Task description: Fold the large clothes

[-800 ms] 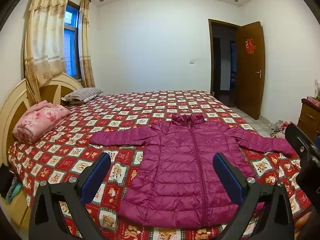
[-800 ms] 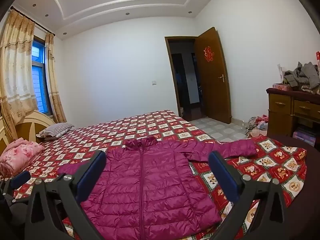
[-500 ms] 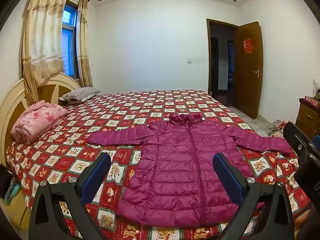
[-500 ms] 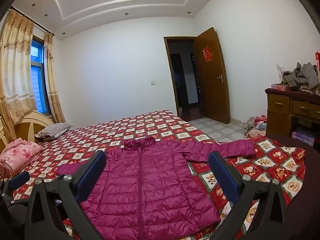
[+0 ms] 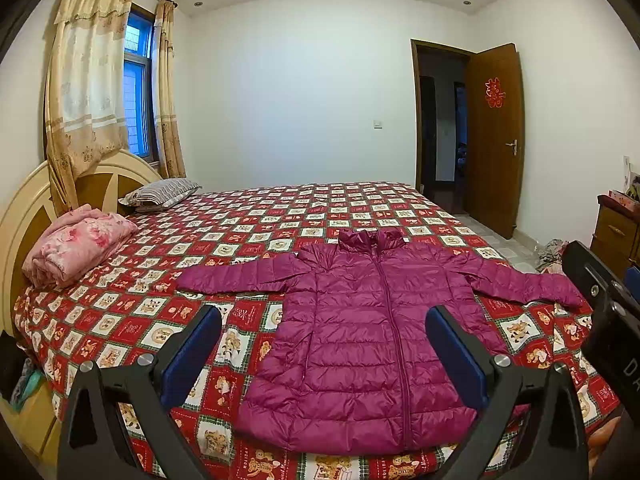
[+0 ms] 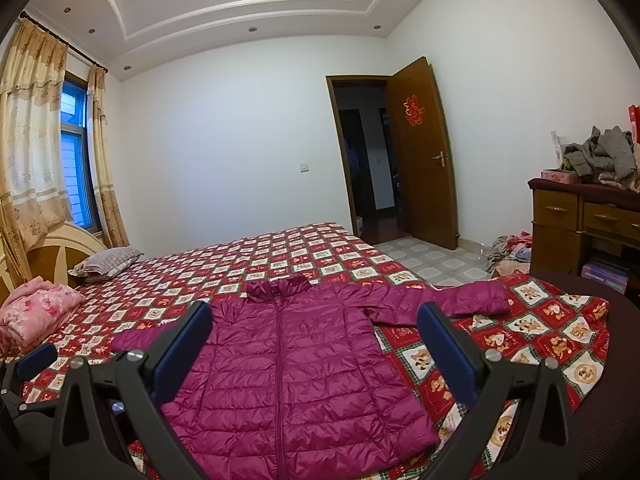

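At the head end of the bed (image 5: 280, 216), by the left edge, lie one folded pink quilt (image 5: 76, 246) and one striped pillow (image 5: 160, 194) against the headboard (image 5: 24, 208). One magenta puffer jacket (image 5: 372, 340) lies flat and zipped on the checked bedspread near the bed's foot end, collar toward the far edge, hem at the near edge, with its two sleeves spread out to either side. One sleeve reaches toward the quilt; the other runs to the right edge of the bed. Two grippers hover above the near edge. The left gripper (image 5: 324, 348) stands wide open with nothing between its two blue pads, and the jacket's left half and hem show beyond it, apart from the fingers. The right gripper (image 6: 314, 344) is likewise spread wide and empty, framing the jacket's body from above without touching it. Right of the bed stand one open wooden door (image 6: 424, 160) and one dresser (image 6: 580, 224) piled with grey clothes.
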Motion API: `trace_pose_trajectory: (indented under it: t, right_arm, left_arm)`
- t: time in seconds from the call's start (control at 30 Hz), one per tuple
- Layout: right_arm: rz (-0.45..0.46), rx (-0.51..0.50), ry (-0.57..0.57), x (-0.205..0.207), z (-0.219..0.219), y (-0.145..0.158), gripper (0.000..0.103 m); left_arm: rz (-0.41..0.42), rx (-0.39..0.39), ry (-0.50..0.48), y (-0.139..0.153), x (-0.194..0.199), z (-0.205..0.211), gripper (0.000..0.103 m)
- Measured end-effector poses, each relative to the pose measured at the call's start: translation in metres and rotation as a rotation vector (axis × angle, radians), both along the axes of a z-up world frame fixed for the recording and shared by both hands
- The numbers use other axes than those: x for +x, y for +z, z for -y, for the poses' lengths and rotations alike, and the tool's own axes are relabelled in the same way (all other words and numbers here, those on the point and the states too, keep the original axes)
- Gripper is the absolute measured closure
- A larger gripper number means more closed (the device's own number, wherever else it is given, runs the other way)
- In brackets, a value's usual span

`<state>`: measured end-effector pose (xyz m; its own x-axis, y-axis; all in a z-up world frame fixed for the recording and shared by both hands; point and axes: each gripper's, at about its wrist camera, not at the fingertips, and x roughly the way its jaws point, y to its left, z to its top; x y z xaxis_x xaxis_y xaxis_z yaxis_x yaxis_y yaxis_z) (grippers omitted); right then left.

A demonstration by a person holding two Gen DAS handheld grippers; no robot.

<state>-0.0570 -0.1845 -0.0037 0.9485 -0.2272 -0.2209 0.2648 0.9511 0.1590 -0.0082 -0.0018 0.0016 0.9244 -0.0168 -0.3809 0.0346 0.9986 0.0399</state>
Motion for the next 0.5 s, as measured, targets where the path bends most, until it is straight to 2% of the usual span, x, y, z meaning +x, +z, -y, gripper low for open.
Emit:
trace_pose_trajectory:
  t: [0.5]
  right_arm:
    - [0.000, -0.001, 0.001, -0.0003, 0.0004, -0.0007, 0.000]
  left_arm:
    - [-0.001, -0.003, -0.004, -0.0001, -0.0005, 0.0001, 0.001]
